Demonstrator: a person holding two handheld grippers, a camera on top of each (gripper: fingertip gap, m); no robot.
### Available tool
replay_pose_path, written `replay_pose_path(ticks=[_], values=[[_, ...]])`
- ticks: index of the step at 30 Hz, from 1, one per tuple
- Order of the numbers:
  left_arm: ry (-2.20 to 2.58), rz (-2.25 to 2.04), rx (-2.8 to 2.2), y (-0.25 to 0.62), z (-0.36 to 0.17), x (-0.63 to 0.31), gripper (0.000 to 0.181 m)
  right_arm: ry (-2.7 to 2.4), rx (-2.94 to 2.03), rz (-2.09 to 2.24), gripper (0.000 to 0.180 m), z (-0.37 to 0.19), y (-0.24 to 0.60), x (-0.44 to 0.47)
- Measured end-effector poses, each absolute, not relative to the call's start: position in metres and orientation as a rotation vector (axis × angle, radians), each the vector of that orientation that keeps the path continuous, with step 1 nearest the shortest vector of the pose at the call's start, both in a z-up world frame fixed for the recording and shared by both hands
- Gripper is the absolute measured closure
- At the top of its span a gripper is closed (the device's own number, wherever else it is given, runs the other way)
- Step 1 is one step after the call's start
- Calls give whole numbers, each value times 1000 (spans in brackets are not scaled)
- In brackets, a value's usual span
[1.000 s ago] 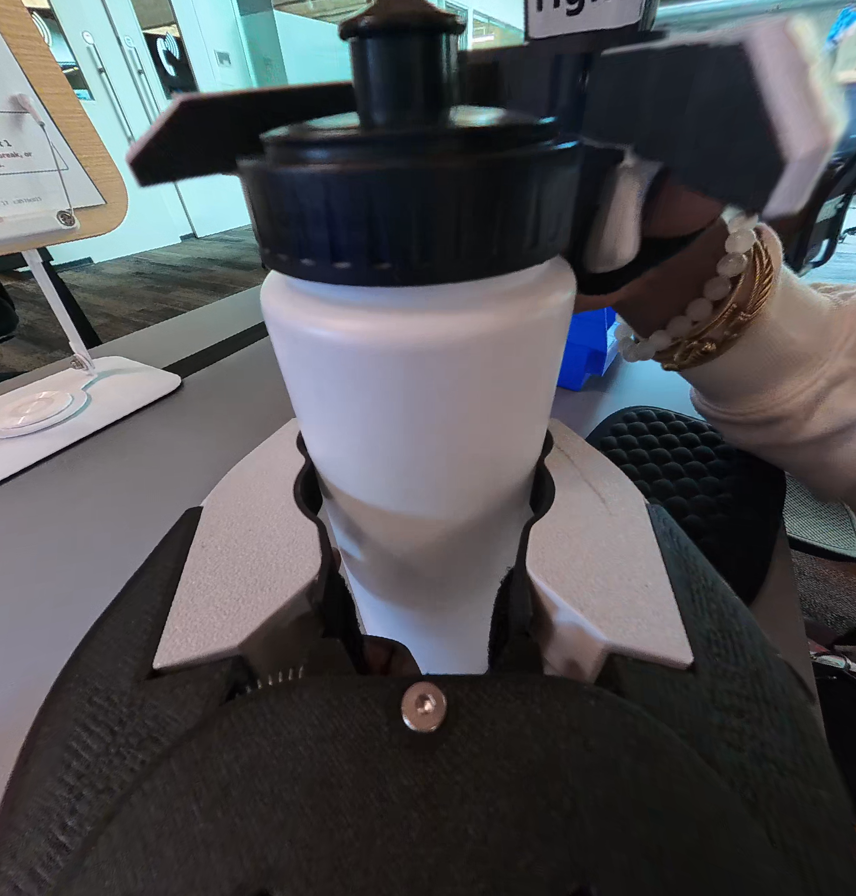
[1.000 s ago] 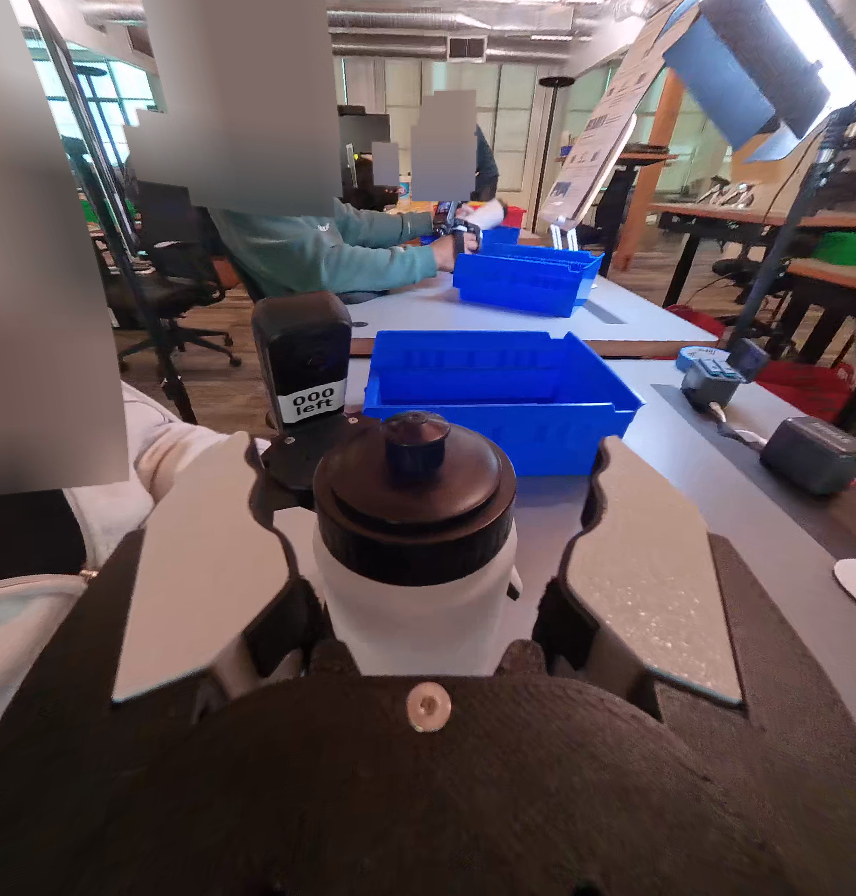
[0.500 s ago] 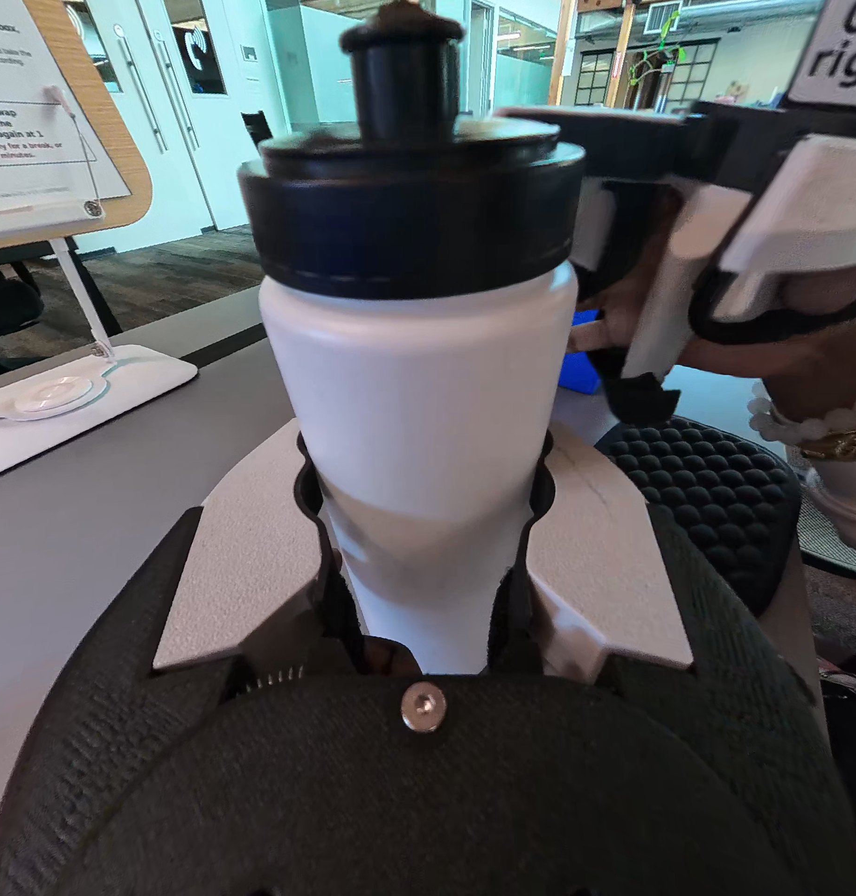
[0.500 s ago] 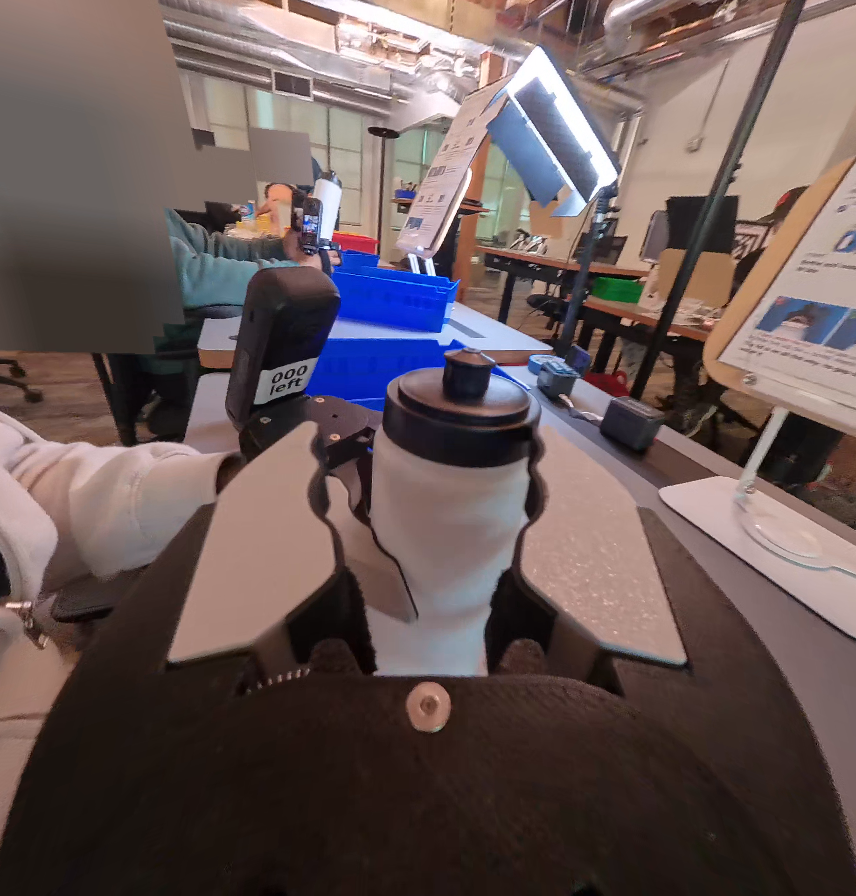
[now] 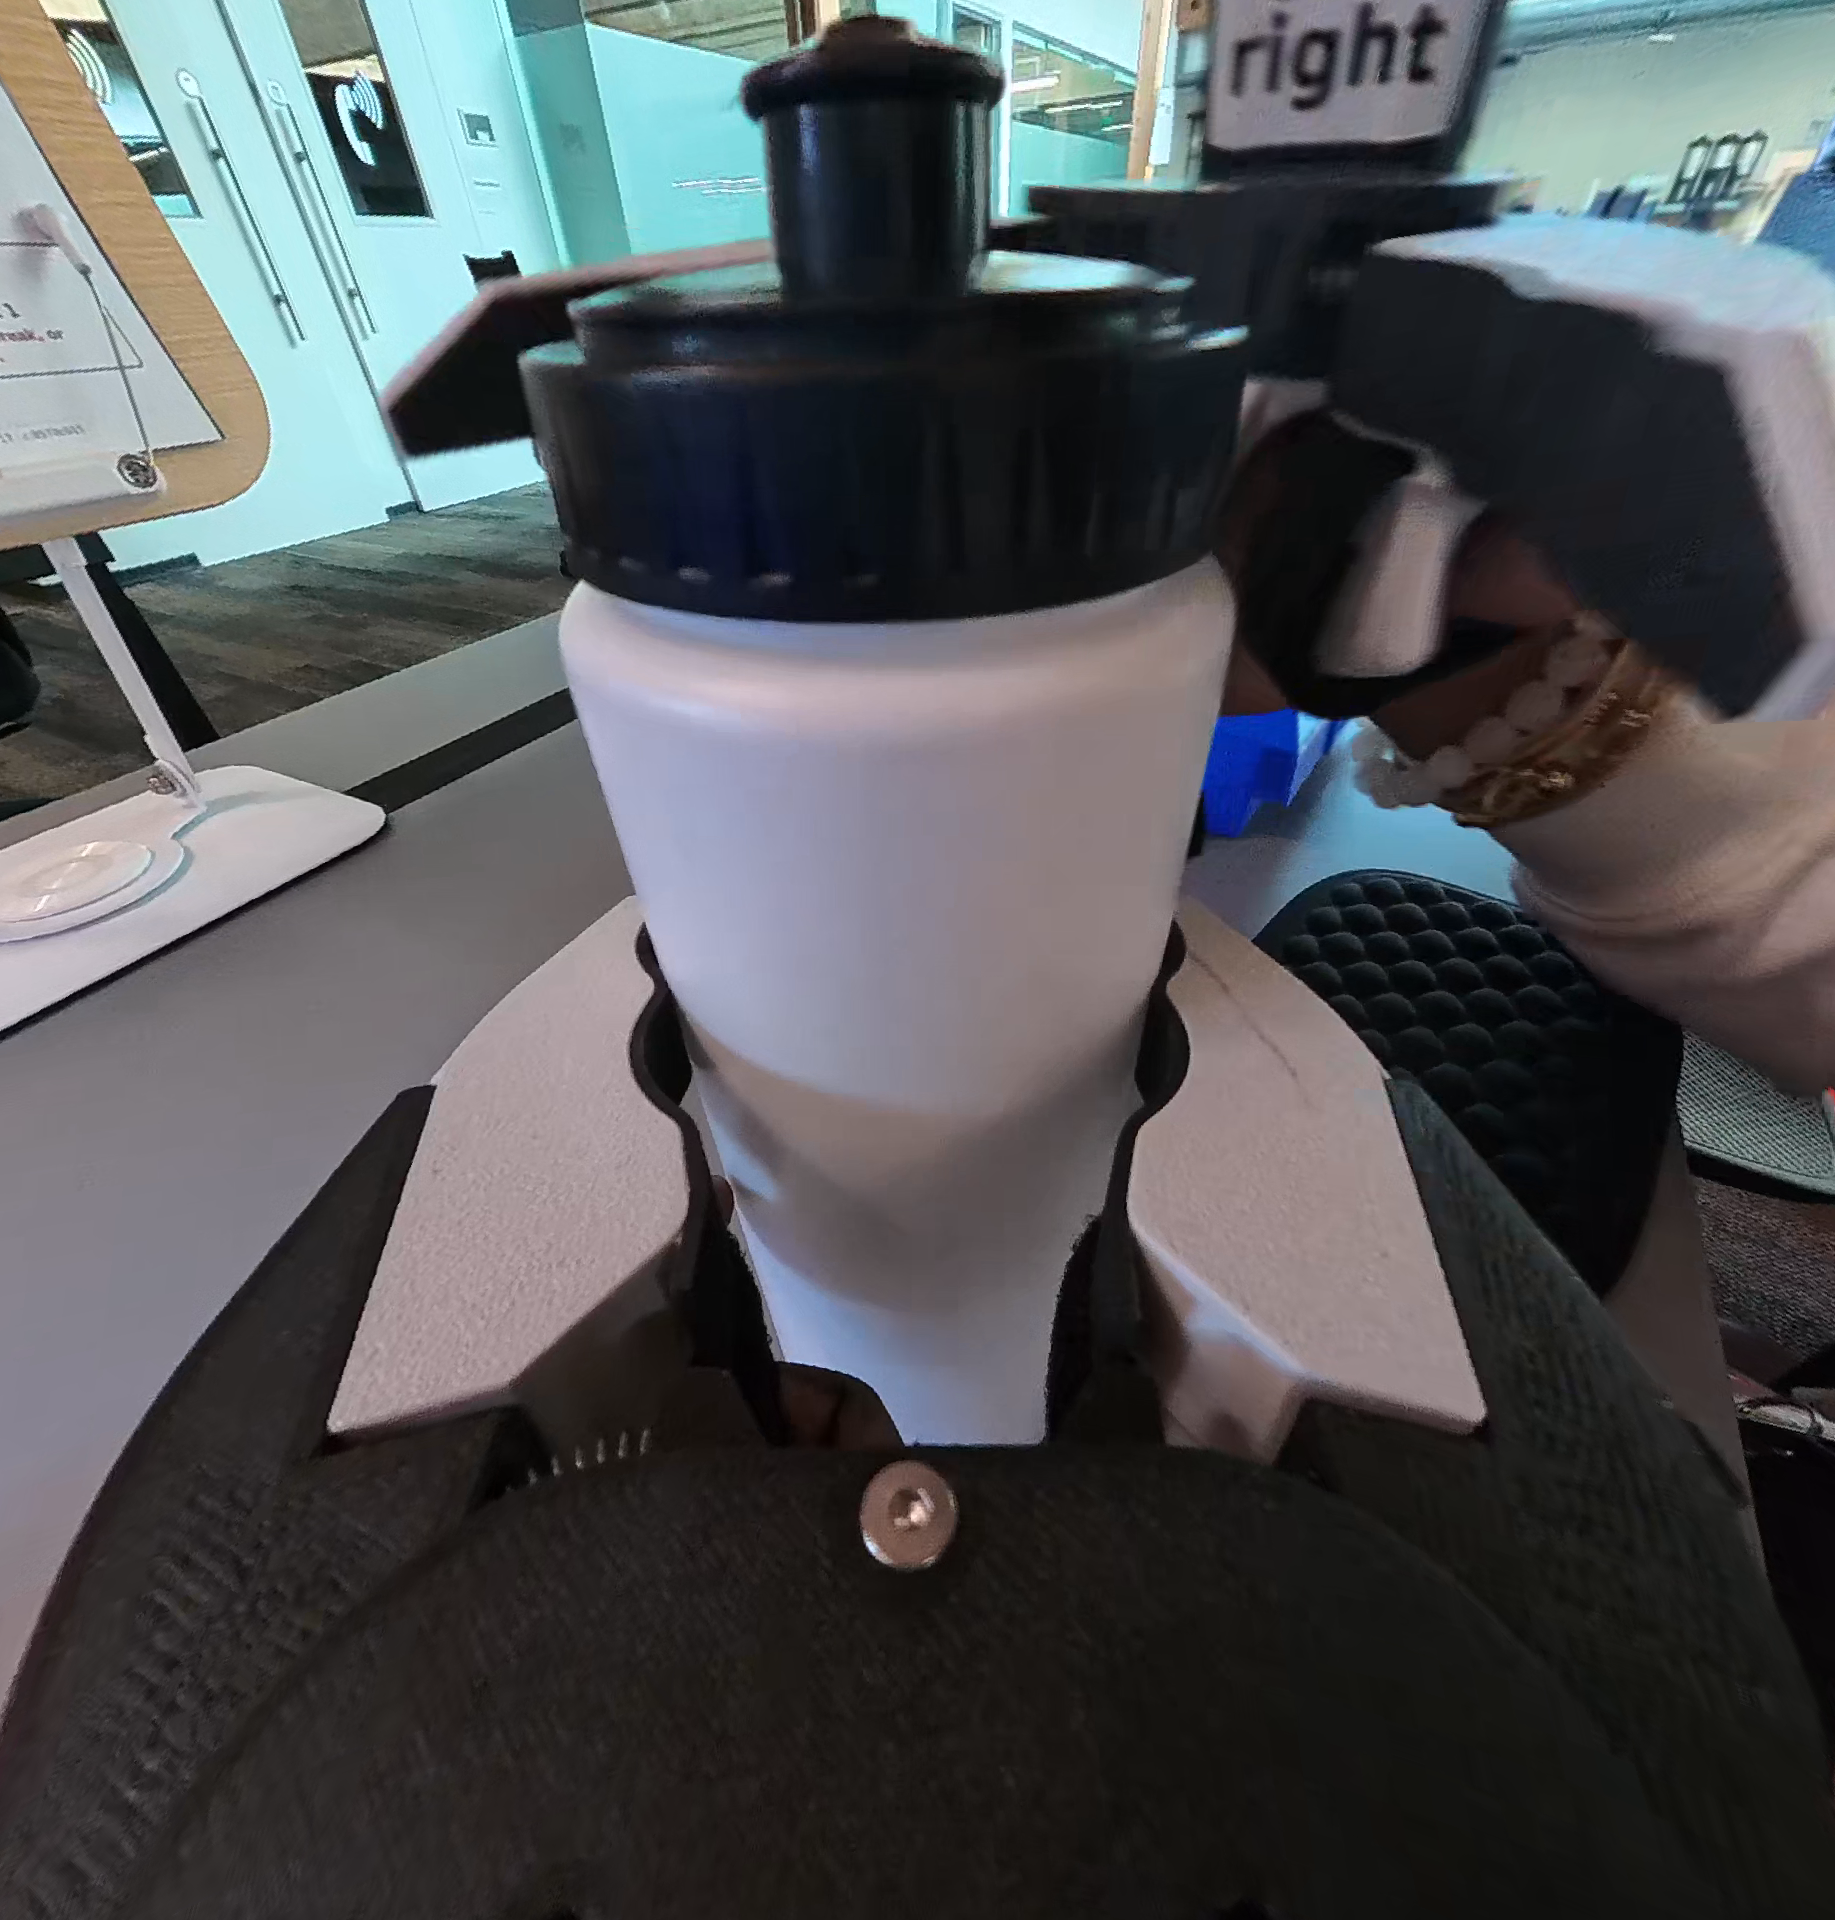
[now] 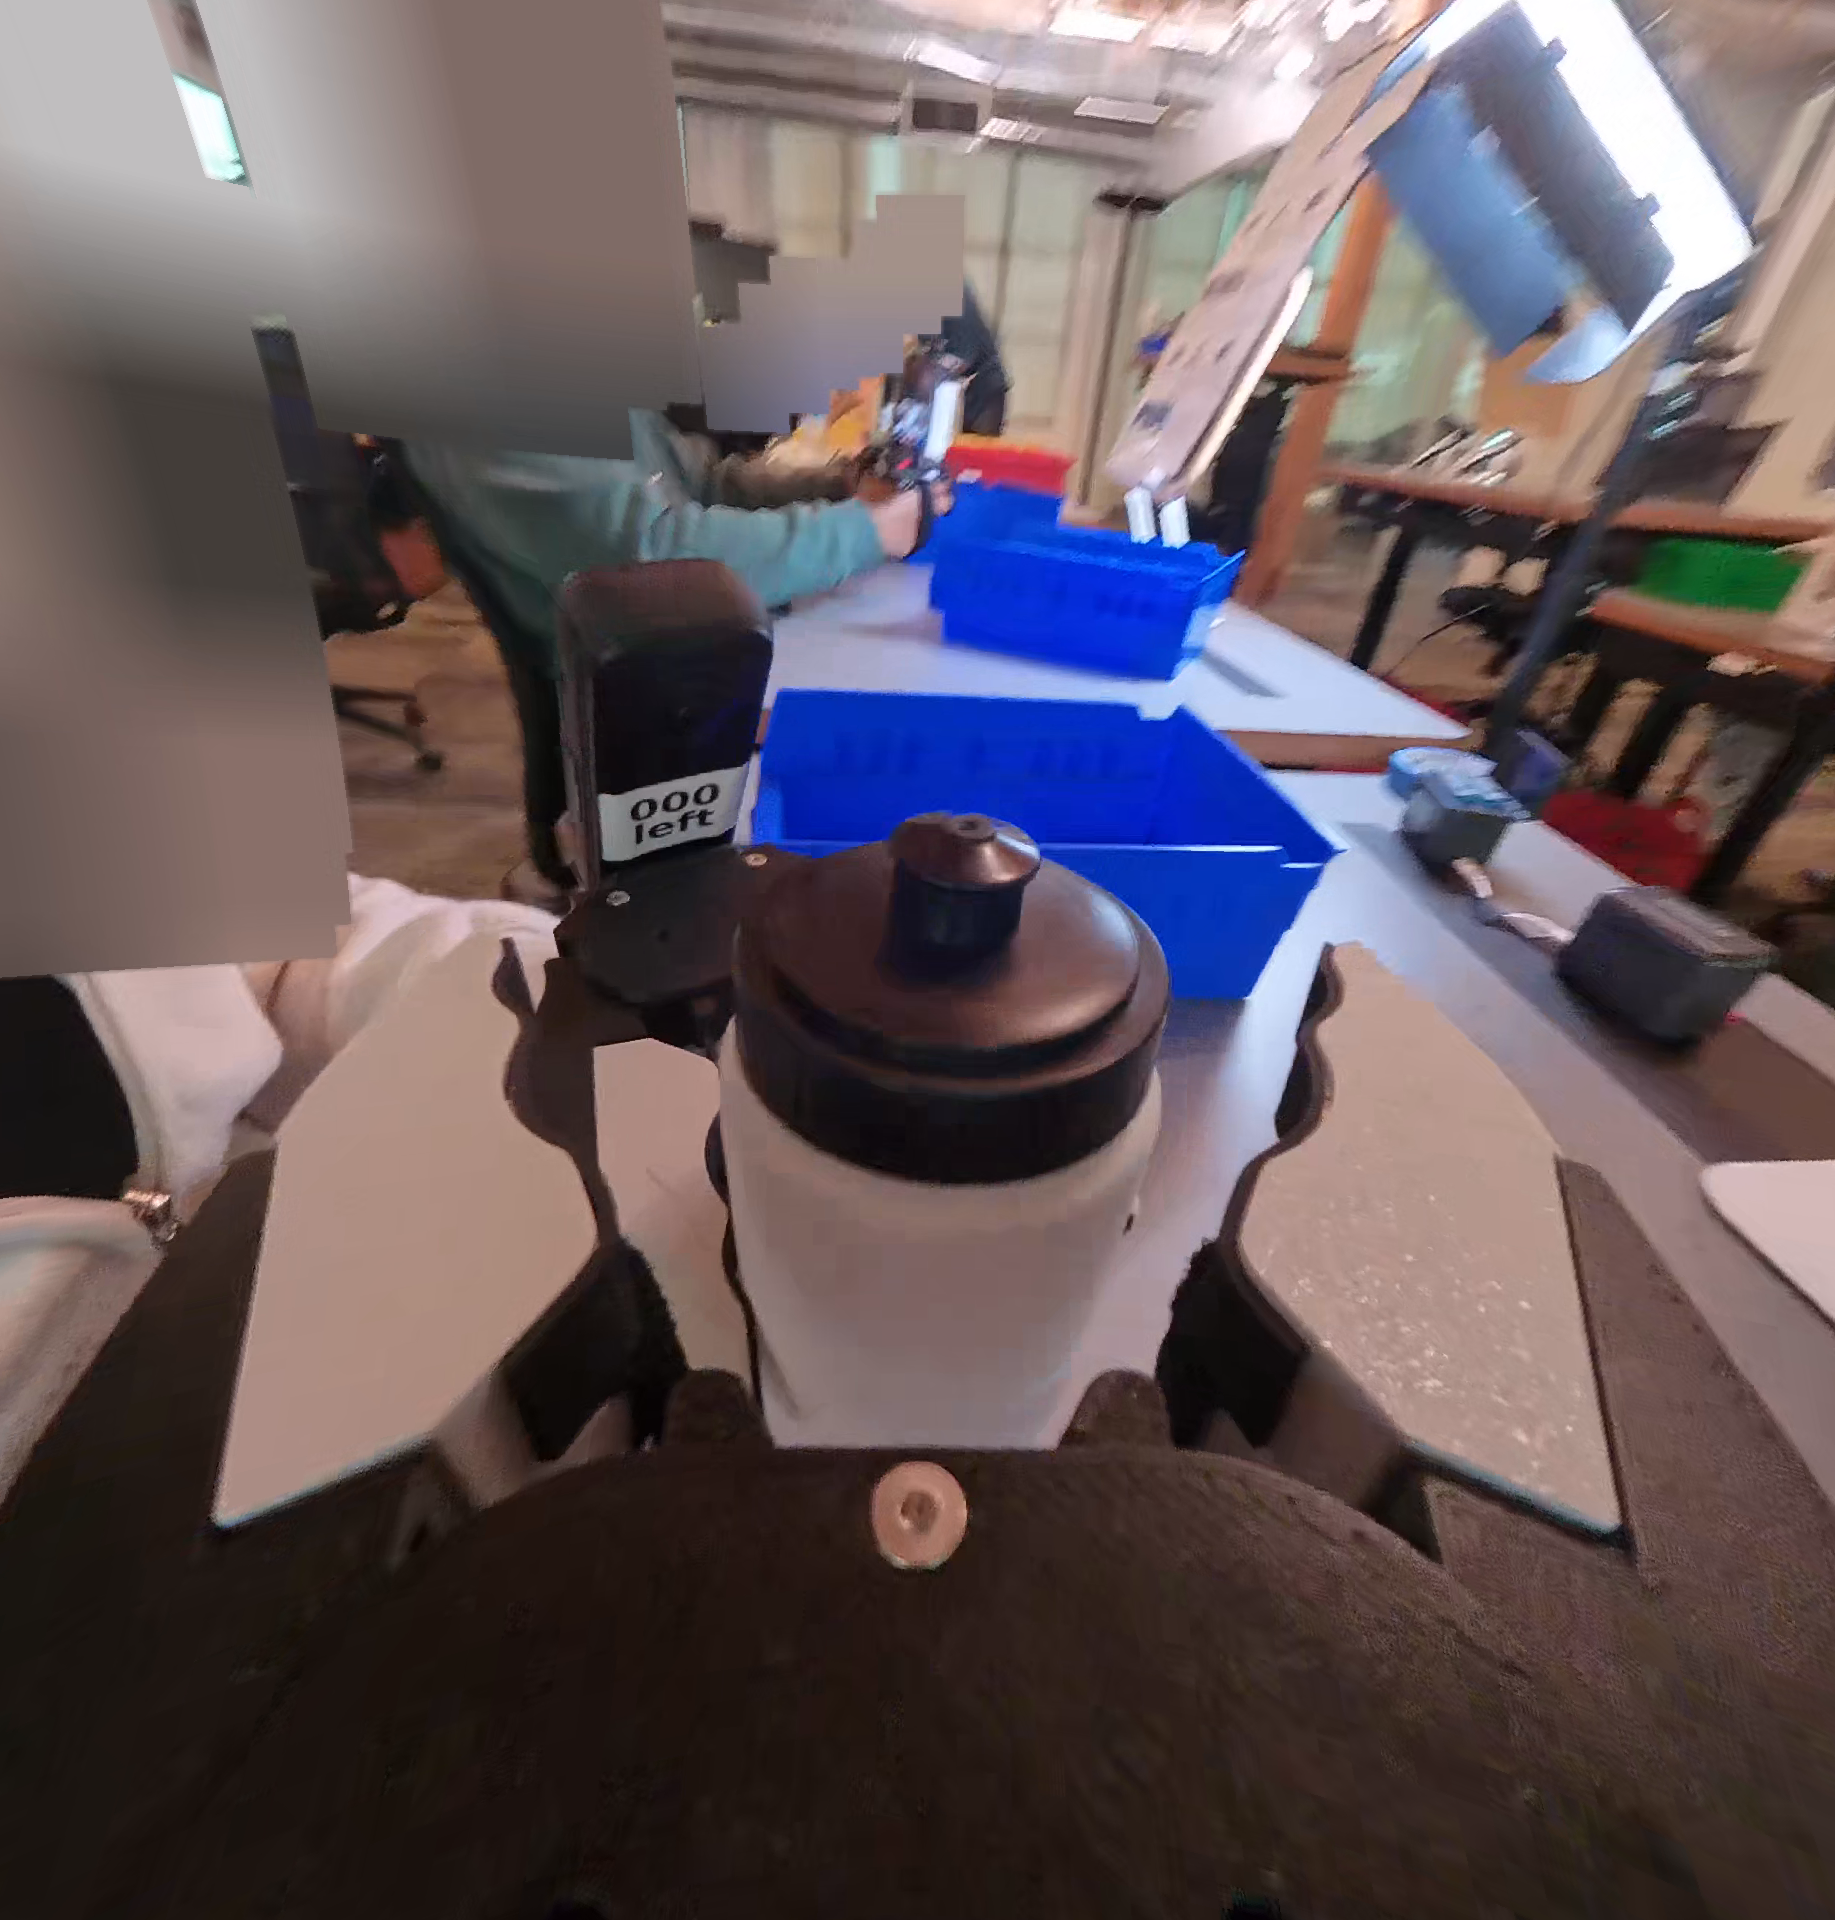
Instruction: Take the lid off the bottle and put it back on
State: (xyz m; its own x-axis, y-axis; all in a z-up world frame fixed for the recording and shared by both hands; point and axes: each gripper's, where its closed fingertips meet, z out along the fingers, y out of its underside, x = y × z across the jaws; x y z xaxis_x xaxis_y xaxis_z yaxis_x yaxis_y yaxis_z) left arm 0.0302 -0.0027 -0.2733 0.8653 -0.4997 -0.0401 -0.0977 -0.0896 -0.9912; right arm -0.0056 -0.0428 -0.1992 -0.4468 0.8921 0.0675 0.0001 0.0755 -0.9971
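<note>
A white bottle (image 5: 892, 831) with a black ribbed lid (image 5: 882, 468) and pull spout stands upright. My left gripper (image 5: 908, 966) is shut on the bottle's body below the shoulder. In the right wrist view, the lid (image 6: 944, 1029) sits screwed on the bottle (image 6: 934, 1278) between the jaws of my right gripper (image 6: 918, 966), which stand wide open with a gap on each side. In the left wrist view, the right gripper's fingers (image 5: 1578, 447) reach in at lid height from behind and to the right.
The grey table (image 5: 217, 1091) carries a sign stand on a white base (image 5: 165, 852) at left. A blue bin (image 6: 1048, 790) and small black devices (image 6: 1661, 977) lie beyond the bottle. A black mesh chair (image 5: 1453, 1018) is at right. A person in a green sleeve (image 6: 622, 530) works at the far table. The tips of one gripper are about 8 cm away from the tips of the other.
Half a second ago my right gripper was closed around the bottle top and swung round. Now it is back at its earlier angle with its jaws open. The left grip is unchanged.
</note>
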Motion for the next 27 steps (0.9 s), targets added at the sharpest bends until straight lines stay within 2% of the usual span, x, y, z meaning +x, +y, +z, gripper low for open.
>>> replay_pose_path(ticks=[5, 12, 16, 27], values=[[460, -354, -1648, -3, -273, 29, 94, -1669, -890, 1504, 81, -198, -49, -17], [468, -318, -1660, -1, -274, 32, 94, -1476, -974, 1361, 85, -198, -38, 4], [448, -330, -1661, -1, -274, 30, 94, -1376, -1014, 1269, 113, -199, -25, 15], [428, -283, -1660, -1, -273, 30, 94, -1058, -1213, 897, 114, -199, -25, 19]])
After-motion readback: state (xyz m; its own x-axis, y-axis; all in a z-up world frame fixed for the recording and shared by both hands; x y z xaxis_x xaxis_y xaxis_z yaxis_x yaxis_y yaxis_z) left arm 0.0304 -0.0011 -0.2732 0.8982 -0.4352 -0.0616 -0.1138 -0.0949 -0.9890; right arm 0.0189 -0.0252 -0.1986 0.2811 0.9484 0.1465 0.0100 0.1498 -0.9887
